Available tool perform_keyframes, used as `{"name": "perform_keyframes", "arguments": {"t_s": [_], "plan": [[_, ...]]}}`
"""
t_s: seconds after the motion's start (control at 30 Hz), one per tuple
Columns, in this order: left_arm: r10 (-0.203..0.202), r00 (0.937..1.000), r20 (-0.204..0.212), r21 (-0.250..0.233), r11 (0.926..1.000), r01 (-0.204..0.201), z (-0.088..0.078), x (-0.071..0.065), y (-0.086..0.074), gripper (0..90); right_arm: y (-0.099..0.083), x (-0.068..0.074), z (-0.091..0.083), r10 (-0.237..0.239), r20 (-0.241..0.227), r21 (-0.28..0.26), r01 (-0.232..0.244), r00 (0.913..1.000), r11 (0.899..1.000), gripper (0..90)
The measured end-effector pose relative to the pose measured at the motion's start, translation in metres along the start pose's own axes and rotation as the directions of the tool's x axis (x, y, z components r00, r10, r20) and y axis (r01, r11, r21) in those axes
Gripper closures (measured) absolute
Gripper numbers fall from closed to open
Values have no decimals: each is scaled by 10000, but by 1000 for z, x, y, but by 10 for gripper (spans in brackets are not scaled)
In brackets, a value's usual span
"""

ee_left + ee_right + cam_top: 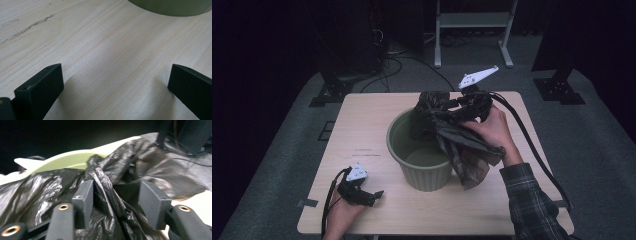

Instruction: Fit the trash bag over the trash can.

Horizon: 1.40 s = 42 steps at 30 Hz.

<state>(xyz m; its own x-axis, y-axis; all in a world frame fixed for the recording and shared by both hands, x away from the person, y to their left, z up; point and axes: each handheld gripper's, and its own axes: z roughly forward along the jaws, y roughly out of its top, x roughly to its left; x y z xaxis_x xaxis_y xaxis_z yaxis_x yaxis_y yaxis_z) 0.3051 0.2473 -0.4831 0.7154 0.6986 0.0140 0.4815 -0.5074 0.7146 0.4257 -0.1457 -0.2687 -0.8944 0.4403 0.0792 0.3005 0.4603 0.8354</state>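
Right gripper point(451, 104): over bin's far rim, jaws apart around black bag point(462, 145), not pinching | bag: draped over green bin point(419, 172) | left gripper point(364, 194): resting on table point(362, 120), jaws spread, empty

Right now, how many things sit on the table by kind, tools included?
Green ribbed bin: 1
Black plastic bag: 1
Handheld tools: 2, left tool and right tool
Total: 4

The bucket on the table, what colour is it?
The bucket is pale olive green, with a ribbed outer wall; the high view shows it best.
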Motion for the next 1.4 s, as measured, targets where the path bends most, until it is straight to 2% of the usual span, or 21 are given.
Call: {"name": "perform_keyframes", "arguments": {"t_s": [0.1,0.17,0.3,0.4,0.53,0.8,0.93,1.1,1.27,1.4], "plan": [[-1,10000,1,2,10000,1,0,0,0,0,0,-14,2,69,445,47,-71,9990,10000,367],[-5,10000,-4,-15,10000,5,0,0,0,0,-1,-25,7,332,456,73,-335,9984,9994,346],[-7,10000,-4,-15,10000,7,0,0,0,0,0,-43,19,550,231,237,-555,9982,9982,352],[-7,10000,-1,-15,10000,7,0,0,0,0,0,-48,25,601,-100,376,-597,9981,9975,426],[14,10000,8,-11,10000,-14,0,0,0,0,-1,-43,24,400,-86,507,-395,9992,9979,395],[25,9996,279,-114,9999,-22,0,1,1,0,3,-33,1,175,62,198,-177,9998,9996,351],[37,9996,271,-309,9995,-29,-7,1,5,0,4,-29,-9,80,14,27,-80,10000,10000,338],[131,9981,609,-717,9974,-87,-23,0,18,0,1,-22,-21,-33,-7,-128,33,10000,9999,333],[213,9965,812,-1293,9916,-106,-49,2,36,0,-7,-18,-32,-38,12,-292,38,10000,9996,335],[498,9933,1042,-1562,9872,-331,-70,4,55,0,-11,-15,-41,-88,-29,-441,87,10000,9990,335]]}}
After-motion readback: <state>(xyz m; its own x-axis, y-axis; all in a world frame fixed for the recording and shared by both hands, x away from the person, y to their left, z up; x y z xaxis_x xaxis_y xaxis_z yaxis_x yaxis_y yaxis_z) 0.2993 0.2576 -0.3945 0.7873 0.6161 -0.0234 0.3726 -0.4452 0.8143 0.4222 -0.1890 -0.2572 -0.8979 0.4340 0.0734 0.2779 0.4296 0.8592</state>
